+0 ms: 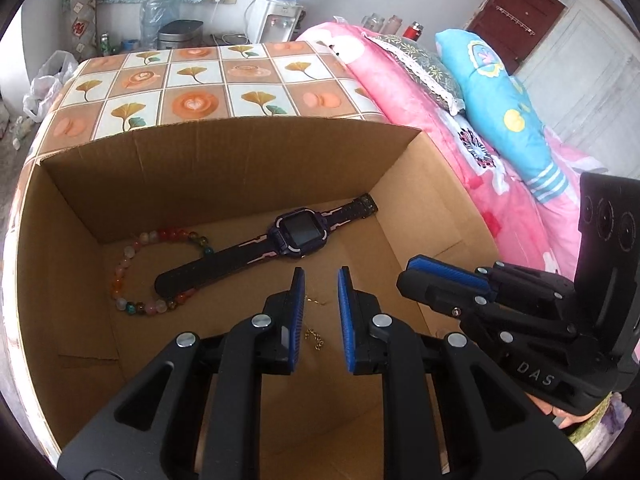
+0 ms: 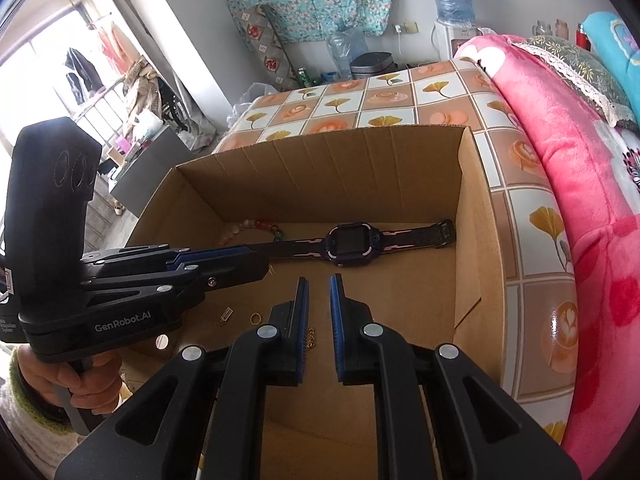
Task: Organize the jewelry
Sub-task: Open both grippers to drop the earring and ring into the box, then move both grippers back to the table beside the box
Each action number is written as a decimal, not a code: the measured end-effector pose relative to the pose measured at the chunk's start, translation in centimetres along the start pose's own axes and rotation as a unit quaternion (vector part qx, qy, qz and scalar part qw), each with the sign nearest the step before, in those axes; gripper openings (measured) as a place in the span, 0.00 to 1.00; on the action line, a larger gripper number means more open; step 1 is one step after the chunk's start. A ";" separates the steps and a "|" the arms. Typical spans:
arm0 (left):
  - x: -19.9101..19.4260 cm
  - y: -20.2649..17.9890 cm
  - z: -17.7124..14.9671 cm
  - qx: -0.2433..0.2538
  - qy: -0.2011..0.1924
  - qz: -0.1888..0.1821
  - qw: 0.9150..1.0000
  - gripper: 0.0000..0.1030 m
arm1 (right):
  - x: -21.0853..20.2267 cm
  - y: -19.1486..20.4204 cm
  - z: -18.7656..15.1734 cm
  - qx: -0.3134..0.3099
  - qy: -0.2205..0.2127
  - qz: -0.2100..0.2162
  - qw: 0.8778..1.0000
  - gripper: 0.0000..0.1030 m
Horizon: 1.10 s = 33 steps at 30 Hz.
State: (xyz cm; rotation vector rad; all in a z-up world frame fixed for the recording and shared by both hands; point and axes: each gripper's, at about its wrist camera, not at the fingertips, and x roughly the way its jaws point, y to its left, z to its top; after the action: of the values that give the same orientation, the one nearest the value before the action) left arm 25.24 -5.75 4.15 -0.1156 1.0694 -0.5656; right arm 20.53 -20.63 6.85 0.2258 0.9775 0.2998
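An open cardboard box (image 1: pixel 240 156) (image 2: pixel 476 216) holds a dark blue smartwatch (image 1: pixel 298 234) (image 2: pixel 350 242), a bracelet of coloured beads (image 1: pixel 132 264) (image 2: pixel 256 226) and a thin gold chain (image 1: pixel 314 338) (image 2: pixel 311 340). In the right wrist view a gold ring (image 2: pixel 256 317) and a small gold clasp piece (image 2: pixel 225 315) also lie on the box floor. My left gripper (image 1: pixel 320 280) (image 2: pixel 240 256) is open above the chain, holding nothing. My right gripper (image 2: pixel 319 282) (image 1: pixel 412 268) is open and empty beside it over the box.
The box stands on a table with a tiled leaf-and-coffee cloth (image 1: pixel 192 80) (image 2: pixel 532 240). A pink blanket (image 1: pixel 420 92) (image 2: pixel 580 168) and blue pillow (image 1: pixel 500 96) lie on the bed at the right. A water dispenser (image 1: pixel 276 16) stands behind the table.
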 end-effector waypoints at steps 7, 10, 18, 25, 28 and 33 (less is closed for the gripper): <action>-0.2 0.1 0.2 -0.003 -0.007 0.000 1.000 0.16 | -0.7 -0.3 0.0 0.004 -0.011 0.001 1.000 0.11; -0.6 -0.1 0.0 0.005 -0.016 0.000 1.000 0.16 | -1.3 -0.2 -0.1 0.002 -0.018 0.000 1.000 0.12; -5.9 -2.2 -2.3 0.056 -0.095 0.007 0.994 0.36 | -6.4 0.4 -1.9 -0.006 -0.073 0.037 0.997 0.12; -12.4 -3.8 -9.6 0.087 -0.165 0.000 0.983 0.66 | -11.7 0.5 -6.7 -0.017 -0.117 0.067 0.991 0.19; -13.6 -4.2 -13.5 0.092 -0.174 -0.010 0.980 0.75 | -12.5 0.7 -9.4 -0.027 -0.117 0.067 0.990 0.24; -12.2 -3.7 -17.7 0.057 -0.141 -0.008 0.988 0.80 | -10.2 0.8 -13.0 -0.021 -0.073 0.043 0.996 0.26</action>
State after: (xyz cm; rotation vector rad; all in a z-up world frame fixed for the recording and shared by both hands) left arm 4.43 0.25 6.46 -0.1015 0.7597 -0.6042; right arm 4.16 -22.74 8.03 0.2493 0.8173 0.3768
